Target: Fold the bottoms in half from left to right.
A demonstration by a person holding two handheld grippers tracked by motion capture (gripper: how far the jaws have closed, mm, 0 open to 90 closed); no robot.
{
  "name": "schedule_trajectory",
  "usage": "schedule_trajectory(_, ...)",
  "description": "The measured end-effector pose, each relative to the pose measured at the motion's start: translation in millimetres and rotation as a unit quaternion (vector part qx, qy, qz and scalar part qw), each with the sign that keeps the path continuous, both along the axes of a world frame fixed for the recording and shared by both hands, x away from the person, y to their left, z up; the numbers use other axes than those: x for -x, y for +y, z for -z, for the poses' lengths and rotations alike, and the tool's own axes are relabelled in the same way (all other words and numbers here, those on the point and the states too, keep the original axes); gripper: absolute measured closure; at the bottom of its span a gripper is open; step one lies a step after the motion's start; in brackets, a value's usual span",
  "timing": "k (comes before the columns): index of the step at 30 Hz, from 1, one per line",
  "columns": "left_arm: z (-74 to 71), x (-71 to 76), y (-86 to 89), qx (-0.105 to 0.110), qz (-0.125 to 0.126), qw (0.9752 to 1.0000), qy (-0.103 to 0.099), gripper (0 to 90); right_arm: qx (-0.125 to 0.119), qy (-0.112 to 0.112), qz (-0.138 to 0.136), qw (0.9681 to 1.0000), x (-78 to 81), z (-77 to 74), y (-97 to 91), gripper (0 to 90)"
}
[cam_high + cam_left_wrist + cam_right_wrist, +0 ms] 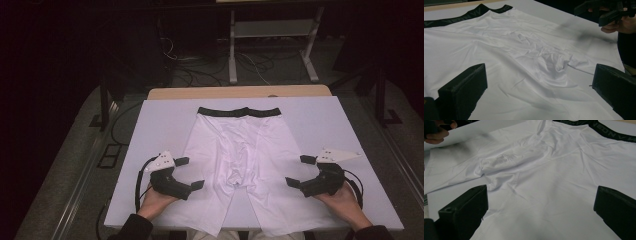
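White shorts with a black waistband lie flat on the white board, waistband at the far side, legs reaching toward me. My left gripper hovers at the outer edge of the left leg, jaws wide open, pointing inward. On the opposite side my right gripper stands open at the right leg's edge, also facing inward. The left gripper view looks across the creased crotch between its open jaws, with the other gripper far off. The right gripper view has the shorts between its open jaws.
The white board covers a wooden table whose far edge shows behind it. Bare board lies left and right of the shorts. Beyond the table are a metal stand and cables on a dark floor.
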State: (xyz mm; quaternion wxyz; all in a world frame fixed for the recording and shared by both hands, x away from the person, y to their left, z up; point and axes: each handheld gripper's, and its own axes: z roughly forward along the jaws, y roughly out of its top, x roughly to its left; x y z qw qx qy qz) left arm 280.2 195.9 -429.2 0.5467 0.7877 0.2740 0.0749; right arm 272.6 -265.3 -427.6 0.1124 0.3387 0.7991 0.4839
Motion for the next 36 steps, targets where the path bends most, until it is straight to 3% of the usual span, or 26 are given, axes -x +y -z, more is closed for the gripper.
schedule_trajectory(27, 0.8, 0.6, -1.1, -0.008, -0.002, 1.0, 0.0, 0.0, 0.005, -0.005, 0.021, 0.9998, -1.0, -4.2, 2.9, 0.0)
schedule_trajectory(36, 1.8, -0.3, 1.1, -0.006, -0.013, 0.9999, 0.003, 0.0, 0.016, -0.009, 0.019, 0.9996, -7.9, -18.2, 7.6, 0.0)
